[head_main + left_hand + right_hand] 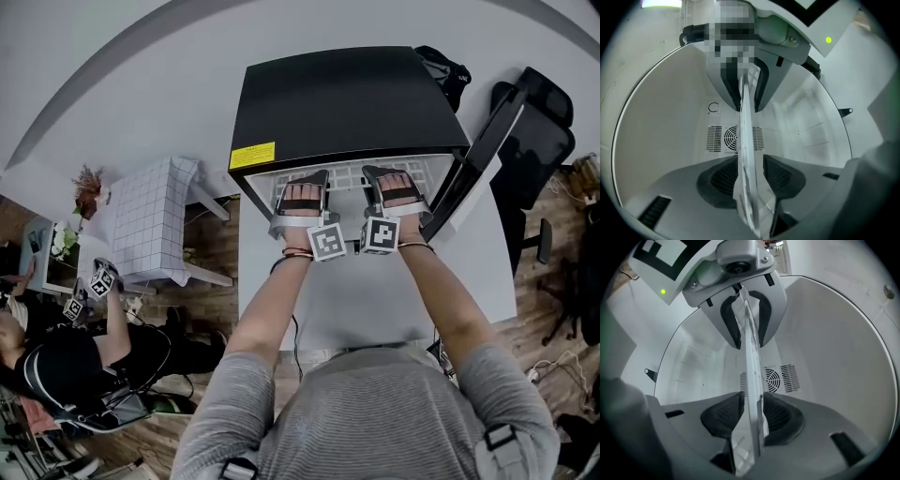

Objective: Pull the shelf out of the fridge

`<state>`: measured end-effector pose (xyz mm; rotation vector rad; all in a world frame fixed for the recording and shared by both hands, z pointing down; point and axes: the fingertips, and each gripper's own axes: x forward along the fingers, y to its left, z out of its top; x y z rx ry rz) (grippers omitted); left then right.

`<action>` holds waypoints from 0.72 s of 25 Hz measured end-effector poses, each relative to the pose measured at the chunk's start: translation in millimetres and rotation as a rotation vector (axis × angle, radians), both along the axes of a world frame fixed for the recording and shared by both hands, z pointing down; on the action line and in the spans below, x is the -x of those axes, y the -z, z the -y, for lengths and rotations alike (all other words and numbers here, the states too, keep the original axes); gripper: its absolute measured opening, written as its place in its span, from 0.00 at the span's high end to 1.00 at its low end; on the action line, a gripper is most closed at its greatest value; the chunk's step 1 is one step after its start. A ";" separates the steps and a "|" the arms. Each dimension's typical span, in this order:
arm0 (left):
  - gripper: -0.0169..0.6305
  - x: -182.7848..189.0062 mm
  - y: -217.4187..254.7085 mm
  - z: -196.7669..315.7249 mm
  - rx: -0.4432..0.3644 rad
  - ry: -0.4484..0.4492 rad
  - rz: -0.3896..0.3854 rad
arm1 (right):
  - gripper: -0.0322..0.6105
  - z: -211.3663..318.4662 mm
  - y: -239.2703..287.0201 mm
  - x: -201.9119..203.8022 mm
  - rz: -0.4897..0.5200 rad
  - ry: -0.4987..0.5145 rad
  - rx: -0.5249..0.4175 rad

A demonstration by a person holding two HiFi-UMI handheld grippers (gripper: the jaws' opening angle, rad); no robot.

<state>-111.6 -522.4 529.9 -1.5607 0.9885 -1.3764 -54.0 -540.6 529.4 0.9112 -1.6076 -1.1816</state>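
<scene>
Inside the boxy black fridge (337,103) on a white counter (375,300), the thin white grid shelf (349,175) lies level at the fridge's open mouth. The left claw (751,174) and right claw (751,414) each pinch its front edge between ribbed dark pads.

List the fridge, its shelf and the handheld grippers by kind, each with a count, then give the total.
Black compact fridge: 1
White wire shelf: 1
Handheld two-jaw grippers, left gripper and right gripper, both clamped on the shelf: 2
Total: 4
</scene>
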 end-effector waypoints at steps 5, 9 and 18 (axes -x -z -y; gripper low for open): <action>0.72 10.1 -8.5 2.6 0.017 -0.014 0.009 | 0.77 5.9 3.2 -7.0 -0.014 -0.064 -0.021; 0.72 8.8 -8.4 5.8 0.005 -0.027 0.004 | 0.77 9.7 4.7 -9.4 -0.026 -0.066 -0.035; 0.79 19.2 20.4 17.7 -0.180 0.024 0.153 | 0.77 15.1 3.6 -13.9 -0.086 -0.079 -0.054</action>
